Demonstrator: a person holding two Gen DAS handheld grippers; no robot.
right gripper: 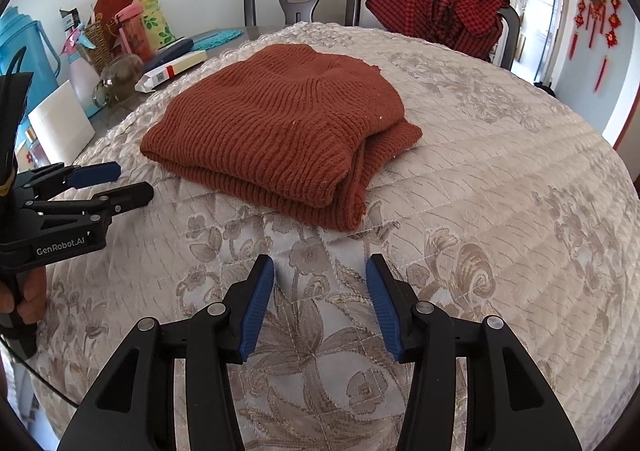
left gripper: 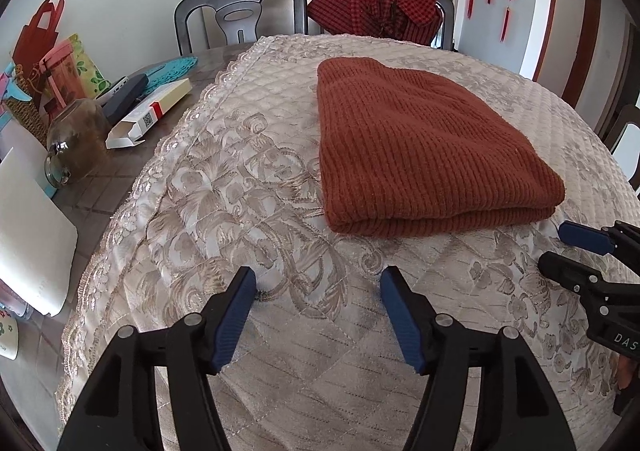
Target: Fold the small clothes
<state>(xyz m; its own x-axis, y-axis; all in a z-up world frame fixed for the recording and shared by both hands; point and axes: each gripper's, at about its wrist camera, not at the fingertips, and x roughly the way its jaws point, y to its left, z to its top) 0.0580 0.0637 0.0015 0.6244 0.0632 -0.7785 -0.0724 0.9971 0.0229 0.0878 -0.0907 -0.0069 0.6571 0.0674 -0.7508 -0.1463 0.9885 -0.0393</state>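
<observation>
Quilted floral table cover [left gripper: 248,179] lies under both claws: left gripper [left gripper: 318,315] and right gripper [right gripper: 320,305] hang part-open and empty, near the folded rust knit sweater [right gripper: 276,131] mid-table. It looks soft, thick, floppy; best pinched at layered edges. Chairs, clutter beyond.

The rust knit sweater [right gripper: 276,123] lies folded on the quilted cloth [right gripper: 500,191] covering the bench; the right claw [right gripper: 320,283] hovers open before it, empty; the left claw [right gripper: 132,181] stands just beside its corner.
</observation>
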